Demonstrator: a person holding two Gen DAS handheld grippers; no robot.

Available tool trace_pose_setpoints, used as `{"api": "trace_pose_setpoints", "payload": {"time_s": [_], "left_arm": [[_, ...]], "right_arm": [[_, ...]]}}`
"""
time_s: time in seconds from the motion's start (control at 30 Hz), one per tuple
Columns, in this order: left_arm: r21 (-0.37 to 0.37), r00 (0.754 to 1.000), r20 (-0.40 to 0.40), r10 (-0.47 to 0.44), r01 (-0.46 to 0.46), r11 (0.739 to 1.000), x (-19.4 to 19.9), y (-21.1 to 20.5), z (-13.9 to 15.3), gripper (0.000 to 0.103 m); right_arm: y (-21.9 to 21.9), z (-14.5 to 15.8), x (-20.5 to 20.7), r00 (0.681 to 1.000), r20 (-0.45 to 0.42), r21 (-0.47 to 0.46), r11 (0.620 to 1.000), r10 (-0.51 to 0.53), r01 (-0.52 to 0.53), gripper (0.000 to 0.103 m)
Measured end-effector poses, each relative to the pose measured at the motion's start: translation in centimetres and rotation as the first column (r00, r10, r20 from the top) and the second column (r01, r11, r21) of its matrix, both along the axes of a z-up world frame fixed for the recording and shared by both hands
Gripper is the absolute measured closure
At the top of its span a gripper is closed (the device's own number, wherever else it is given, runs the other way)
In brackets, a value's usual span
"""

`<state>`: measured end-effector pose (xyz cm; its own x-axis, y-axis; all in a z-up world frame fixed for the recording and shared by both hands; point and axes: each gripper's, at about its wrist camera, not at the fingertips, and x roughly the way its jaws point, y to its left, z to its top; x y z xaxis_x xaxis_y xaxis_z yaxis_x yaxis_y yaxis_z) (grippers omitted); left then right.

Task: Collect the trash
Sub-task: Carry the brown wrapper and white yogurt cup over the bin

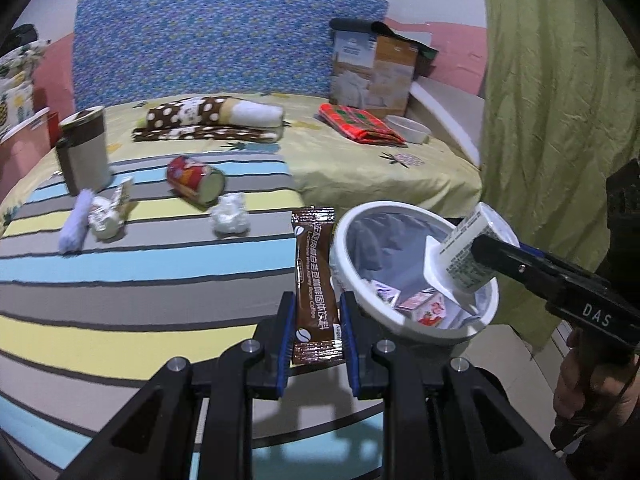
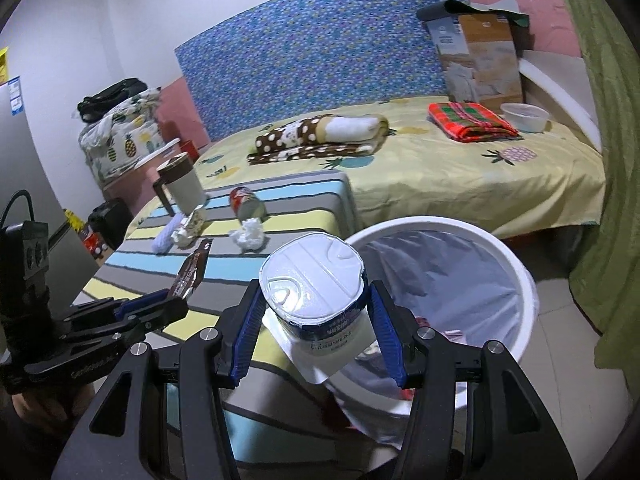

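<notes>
My left gripper (image 1: 316,312) is shut on a brown coffee sachet (image 1: 314,280), held upright over the striped table edge beside the white bin (image 1: 352,276). In the right wrist view the same left gripper (image 2: 176,296) holds the sachet (image 2: 191,270) at the left. My right gripper (image 2: 316,320) is shut on a white yogurt cup (image 2: 316,280), bottom up, at the near rim of the lined bin (image 2: 524,292). From the left view the cup (image 1: 468,248) hangs over the bin's far side. A red can (image 1: 196,178), crumpled paper (image 1: 230,220) and wrappers (image 1: 106,216) lie on the table.
A grey mug (image 1: 84,148) stands at the table's far left. Beyond lies a bed with a dotted blanket (image 1: 208,118), a red plaid cloth (image 1: 360,124) and a white bowl (image 1: 408,128). A green curtain (image 1: 552,100) hangs at the right, behind the bin.
</notes>
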<state>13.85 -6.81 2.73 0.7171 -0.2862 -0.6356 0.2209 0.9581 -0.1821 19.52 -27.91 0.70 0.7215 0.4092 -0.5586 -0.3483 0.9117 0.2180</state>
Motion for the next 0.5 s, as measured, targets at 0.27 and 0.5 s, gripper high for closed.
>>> {"api": "trace_pose_setpoints", "payload": {"time_s": [0.27, 0.5], "left_arm": [[0.002, 0.997, -0.015, -0.070, 0.070, 0.998, 0.9, -3.1, -0.3, 0.080], [0.004, 0.993, -0.033, -0.116, 0.117, 0.993, 1.8, -5.2, -0.8, 0.080]], "right_arm": [[-2.5, -0.5, 0.3, 0.998, -0.015, 0.010, 0.998, -0.055, 0.055, 0.049], [-4.3, -1.2, 0.7, 0.994, -0.038, 0.014, 0.994, -0.106, 0.107, 0.049]]}}
